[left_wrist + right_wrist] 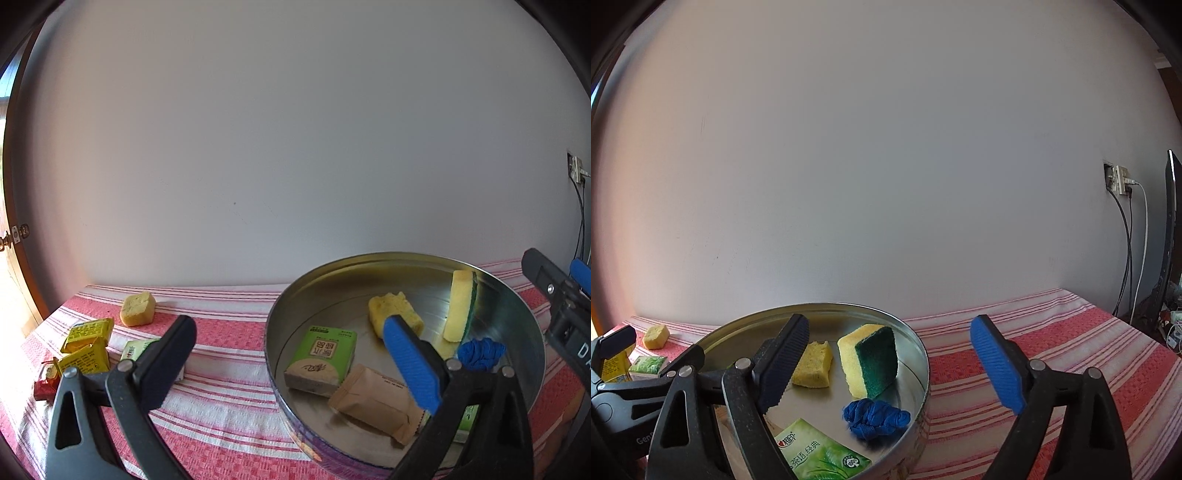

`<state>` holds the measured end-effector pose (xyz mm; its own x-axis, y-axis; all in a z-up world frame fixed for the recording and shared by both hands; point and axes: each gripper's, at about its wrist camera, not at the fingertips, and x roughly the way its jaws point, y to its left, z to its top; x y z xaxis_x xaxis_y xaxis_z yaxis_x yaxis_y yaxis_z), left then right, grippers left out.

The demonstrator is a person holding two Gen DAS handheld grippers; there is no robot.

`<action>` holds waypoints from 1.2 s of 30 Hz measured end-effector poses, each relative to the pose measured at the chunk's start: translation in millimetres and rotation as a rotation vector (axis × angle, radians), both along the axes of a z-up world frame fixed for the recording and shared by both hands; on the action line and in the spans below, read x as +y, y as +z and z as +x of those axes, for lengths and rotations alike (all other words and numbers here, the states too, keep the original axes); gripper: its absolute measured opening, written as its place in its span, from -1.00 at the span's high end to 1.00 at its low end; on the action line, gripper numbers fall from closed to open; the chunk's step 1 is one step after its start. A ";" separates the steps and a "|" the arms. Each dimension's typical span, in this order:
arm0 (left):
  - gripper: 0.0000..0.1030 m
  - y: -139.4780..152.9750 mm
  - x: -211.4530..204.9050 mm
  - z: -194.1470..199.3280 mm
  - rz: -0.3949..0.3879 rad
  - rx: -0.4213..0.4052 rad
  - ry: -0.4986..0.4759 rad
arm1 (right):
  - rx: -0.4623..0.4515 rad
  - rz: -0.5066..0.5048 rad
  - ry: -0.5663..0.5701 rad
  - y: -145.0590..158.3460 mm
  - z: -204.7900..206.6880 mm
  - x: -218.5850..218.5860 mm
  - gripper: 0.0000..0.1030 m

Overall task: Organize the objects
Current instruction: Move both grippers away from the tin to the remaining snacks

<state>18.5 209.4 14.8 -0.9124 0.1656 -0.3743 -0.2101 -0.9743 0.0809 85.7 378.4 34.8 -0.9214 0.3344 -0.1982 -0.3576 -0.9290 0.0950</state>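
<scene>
1. The left gripper [295,354] stands wide with nothing between its fingers, straddling the near-left rim of the round metal tin [532,332]. The right gripper [890,365] is also wide and empty, its jaws hardly moving, over the tin's right rim.
2. Already in the tin: a green-backed sponge [868,360], a yellow sponge piece [812,365], a blue cloth wad [875,419], a green tea packet [321,358] and a brown paper packet [373,402].
3. Still out near the table's left edge: a yellow cake block [137,308], yellow packets [86,343], a green packet [135,349] and a small red item [46,384], probably a sweet.
4. Next, I judge, the left gripper should swing left, come down over one packet, and close across its short sides.
5. A red-and-white striped cloth [1052,343] covers the table, which meets a plain white wall [886,166] with a socket and cables [1123,181] at right.
</scene>
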 end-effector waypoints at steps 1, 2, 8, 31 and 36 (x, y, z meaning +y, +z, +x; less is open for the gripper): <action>-0.99 -0.2 -1.8 1.3 0.000 -0.001 0.004 | 0.006 -0.011 0.000 0.1 1.5 0.6 -0.76; -0.99 -0.7 -3.5 1.5 0.002 -0.003 0.006 | 0.010 -0.016 -0.003 0.2 2.8 0.5 -0.76; -0.99 -4.3 -16.2 4.0 0.002 -0.008 0.022 | 0.029 -0.013 -0.024 2.9 10.1 -1.6 -0.76; -0.99 -4.8 -75.0 9.3 0.011 -0.024 0.065 | 0.024 -0.056 -0.050 -1.4 27.8 -41.1 -0.76; -0.99 -5.7 -106.0 3.4 0.011 -0.026 0.111 | 0.006 -0.056 0.009 -4.2 22.2 -70.4 -0.76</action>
<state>22.0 103.4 9.1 -0.9153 0.0683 -0.3970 -0.1025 -0.9926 0.0655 107.8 308.0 30.6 -0.9256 0.3144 -0.2109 -0.3483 -0.9255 0.1490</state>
